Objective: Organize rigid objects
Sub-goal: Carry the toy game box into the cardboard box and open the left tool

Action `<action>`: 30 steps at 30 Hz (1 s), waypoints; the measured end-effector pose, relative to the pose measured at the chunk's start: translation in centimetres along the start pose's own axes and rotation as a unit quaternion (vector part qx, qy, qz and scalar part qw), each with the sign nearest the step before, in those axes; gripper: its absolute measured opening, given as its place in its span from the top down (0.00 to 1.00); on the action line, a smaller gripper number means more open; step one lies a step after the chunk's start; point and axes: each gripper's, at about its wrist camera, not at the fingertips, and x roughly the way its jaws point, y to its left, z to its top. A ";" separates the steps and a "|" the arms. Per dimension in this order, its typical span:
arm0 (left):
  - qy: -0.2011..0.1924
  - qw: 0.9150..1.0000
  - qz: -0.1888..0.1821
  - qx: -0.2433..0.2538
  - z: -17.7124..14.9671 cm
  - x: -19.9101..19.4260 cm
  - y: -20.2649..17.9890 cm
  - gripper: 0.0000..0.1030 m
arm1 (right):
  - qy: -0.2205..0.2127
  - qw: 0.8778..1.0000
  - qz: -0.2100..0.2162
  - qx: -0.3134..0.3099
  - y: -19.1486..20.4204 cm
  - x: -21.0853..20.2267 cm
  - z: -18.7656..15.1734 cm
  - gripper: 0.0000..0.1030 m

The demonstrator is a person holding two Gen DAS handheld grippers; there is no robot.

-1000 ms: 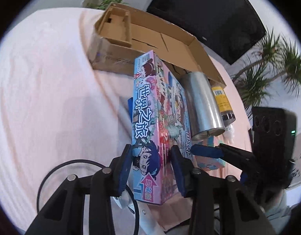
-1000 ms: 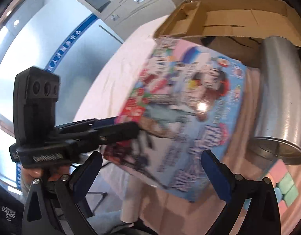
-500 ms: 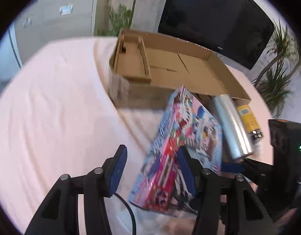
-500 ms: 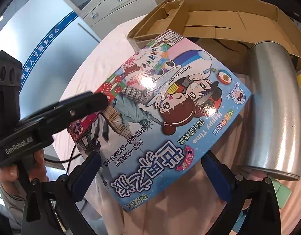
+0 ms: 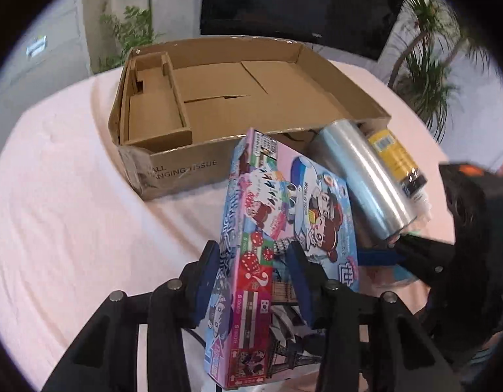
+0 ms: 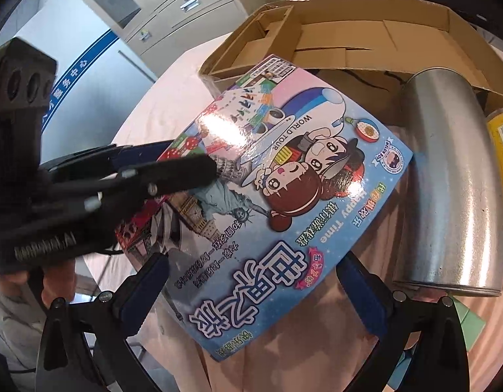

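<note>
Game box [image 5: 284, 228] tilting above pink tablecloth [image 5: 71, 212], in front of open cardboard box [image 5: 218, 98], beside silver cylinder [image 5: 365, 176]. Left gripper [image 5: 254, 271] jaws, just closing, clamping game box edge. Right gripper [image 6: 251, 287] jaws standing wide, straddling box corner, not pressing.

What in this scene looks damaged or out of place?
The cardboard box has a crumpled, torn front-left corner. The colourful game box is tilted, one end raised in the left gripper, its far end near the silver cylinder. Nothing is spilled.
</note>
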 end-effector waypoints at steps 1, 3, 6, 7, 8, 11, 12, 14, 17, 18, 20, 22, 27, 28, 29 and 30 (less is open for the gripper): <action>0.004 1.000 0.005 0.006 -0.1 0.0 -0.4 0.59 | -0.004 1.000 -0.004 0.002 0.0 0.0 0.0 0.00; 0.009 1.000 -0.001 0.002 -0.4 0.2 -0.6 0.59 | -0.018 1.000 -0.023 0.004 0.1 -0.2 0.1 0.01; -0.005 0.999 -0.022 -0.026 -1.0 -0.4 -0.2 0.60 | -0.049 0.997 -0.055 -0.004 0.4 -1.2 0.3 0.03; -0.012 0.999 -0.021 -0.030 -1.0 -0.6 -0.1 0.60 | -0.054 0.997 -0.058 -0.007 0.5 -1.4 0.3 0.03; -0.018 0.999 -0.018 -0.033 -1.1 -0.8 -0.1 0.60 | -0.057 0.997 -0.057 -0.008 0.6 -1.5 0.4 0.03; -0.039 0.998 -0.015 -0.053 -1.0 -1.5 0.0 0.60 | -0.068 0.996 -0.061 -0.010 1.0 -2.1 0.7 0.05; -0.048 0.997 -0.013 -0.057 -0.9 -1.9 -0.1 0.60 | -0.077 0.995 -0.063 -0.013 1.2 -2.7 0.8 0.05; -0.075 0.996 -0.006 -0.057 -0.3 -3.4 -0.5 0.60 | -0.093 0.994 -0.061 -0.019 1.6 -4.0 1.2 0.05; -0.108 0.993 0.005 -0.044 1.1 -5.4 -1.3 0.60 | -0.130 0.989 -0.064 -0.032 2.3 -6.6 1.9 0.05; -0.118 0.992 0.005 -0.042 1.7 -6.0 -1.4 0.60 | -0.142 0.987 -0.066 -0.035 2.6 -7.3 2.2 0.05; -0.137 0.990 0.009 -0.034 3.3 -7.0 -1.6 0.60 | -0.165 0.983 -0.066 -0.036 2.9 -8.9 3.0 0.05; -0.158 0.987 0.010 -0.030 5.4 -7.7 -1.5 0.60 | -0.186 0.979 -0.069 -0.046 3.0 -10.2 4.4 0.05; -0.197 0.980 0.008 -0.032 11.1 -7.9 -0.4 0.59 | -0.219 0.967 -0.092 -0.091 2.7 -13.3 10.6 0.05; -0.199 0.979 0.003 -0.042 12.5 -7.5 0.2 0.59 | -0.218 0.965 -0.098 -0.102 2.4 -13.6 12.4 0.05; -0.198 0.979 0.001 -0.045 13.6 -6.9 0.7 0.59 | -0.216 0.965 -0.102 -0.109 2.2 -13.7 14.0 0.05; -0.193 0.980 -0.003 -0.051 14.5 -6.1 1.3 0.59 | -0.209 0.965 -0.106 -0.115 1.8 -13.5 15.2 0.05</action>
